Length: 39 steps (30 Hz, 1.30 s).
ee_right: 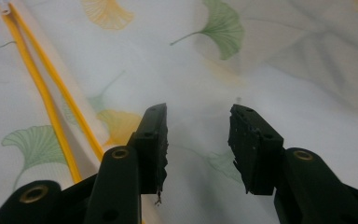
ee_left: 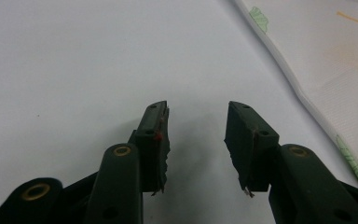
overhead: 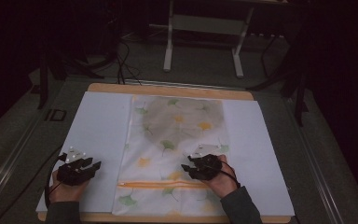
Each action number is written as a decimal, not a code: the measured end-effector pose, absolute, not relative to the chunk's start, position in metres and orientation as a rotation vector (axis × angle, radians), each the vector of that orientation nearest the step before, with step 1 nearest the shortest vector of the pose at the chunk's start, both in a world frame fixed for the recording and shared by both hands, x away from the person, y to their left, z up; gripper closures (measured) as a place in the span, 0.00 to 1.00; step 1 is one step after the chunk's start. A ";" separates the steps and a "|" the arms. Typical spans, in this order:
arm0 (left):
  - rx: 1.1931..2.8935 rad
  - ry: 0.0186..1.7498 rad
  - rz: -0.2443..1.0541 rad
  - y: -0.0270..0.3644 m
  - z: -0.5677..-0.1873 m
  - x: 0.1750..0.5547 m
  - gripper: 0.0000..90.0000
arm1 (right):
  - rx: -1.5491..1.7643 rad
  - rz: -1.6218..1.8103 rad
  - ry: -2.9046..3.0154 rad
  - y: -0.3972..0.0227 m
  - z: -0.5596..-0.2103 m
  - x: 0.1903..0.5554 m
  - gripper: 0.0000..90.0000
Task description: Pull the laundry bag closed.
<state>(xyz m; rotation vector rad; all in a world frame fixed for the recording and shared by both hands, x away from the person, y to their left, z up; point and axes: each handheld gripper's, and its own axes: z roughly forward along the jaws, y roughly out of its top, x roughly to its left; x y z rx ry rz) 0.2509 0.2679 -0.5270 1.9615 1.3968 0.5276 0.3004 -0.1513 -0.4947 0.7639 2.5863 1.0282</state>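
Your left gripper (overhead: pixel 93 164) sits spread over the bare white sheet (overhead: pixel 98 126) at the near left, holding nothing. The leaf-print zip bag (overhead: pixel 177 154) lies flat mid-table, its orange zipper (overhead: pixel 168 185) along the near edge. Your right gripper (overhead: pixel 185 168) hovers above the bag's near right part, jaws apart.

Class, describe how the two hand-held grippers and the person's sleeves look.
Each hand-held gripper, left and right, is black, with a grey three-cornered plate on top and a black cable. Brass-coloured rivets mark the arms. The sleeves are dark grey.
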 end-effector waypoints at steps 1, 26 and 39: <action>1.961 1.395 0.527 0.268 -0.527 0.251 0.66 | 0.754 1.025 2.594 -0.150 -0.495 0.301 0.63; 1.958 1.385 0.524 0.268 -0.526 0.250 0.67 | 0.603 1.026 2.724 -0.106 -0.502 0.301 0.62; 1.956 1.390 0.528 0.268 -0.526 0.250 0.65 | 0.481 1.007 2.777 -0.084 -0.503 0.298 0.63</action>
